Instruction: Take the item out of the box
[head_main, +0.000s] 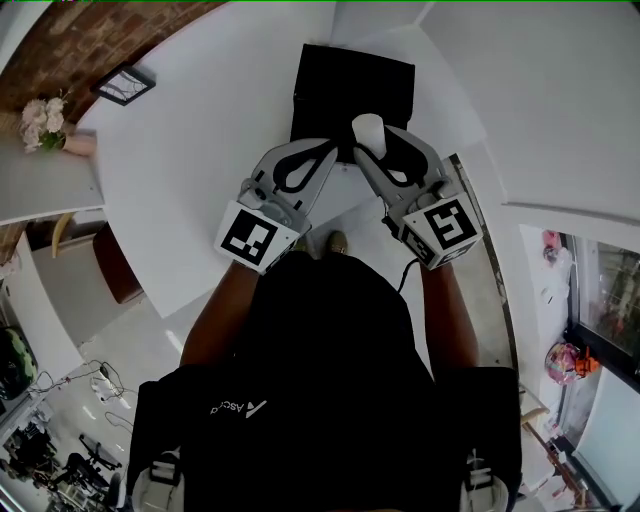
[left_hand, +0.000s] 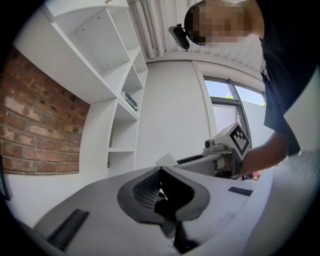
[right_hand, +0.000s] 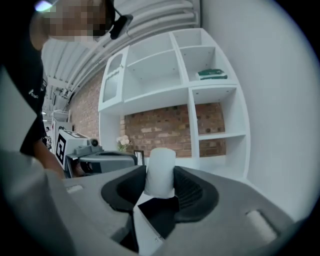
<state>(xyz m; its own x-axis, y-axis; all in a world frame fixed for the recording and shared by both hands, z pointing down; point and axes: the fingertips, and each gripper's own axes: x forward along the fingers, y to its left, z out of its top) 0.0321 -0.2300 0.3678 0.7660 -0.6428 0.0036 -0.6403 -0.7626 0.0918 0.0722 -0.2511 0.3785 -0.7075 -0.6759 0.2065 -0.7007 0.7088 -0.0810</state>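
A black box (head_main: 350, 85) stands on the white table (head_main: 190, 180) in front of me. My right gripper (head_main: 372, 148) is shut on a white cylinder-shaped item (head_main: 368, 130), held upright over the box's near edge. In the right gripper view the white item (right_hand: 161, 172) stands between the ribbed pads (right_hand: 187, 187) of that gripper (right_hand: 160, 176). My left gripper (head_main: 332, 148) lies beside it at the box's near edge, its jaws together. In the left gripper view the tips (left_hand: 160, 170) meet with nothing seen between them, and the white item (left_hand: 166, 160) shows just past them.
A framed picture (head_main: 125, 84) and a bunch of flowers (head_main: 42, 122) sit at the far left by the brick wall. White shelves (right_hand: 200, 100) hold a green book (right_hand: 212, 74). A brown stool (head_main: 115, 265) stands left of the table. The table's near edge is close to my body.
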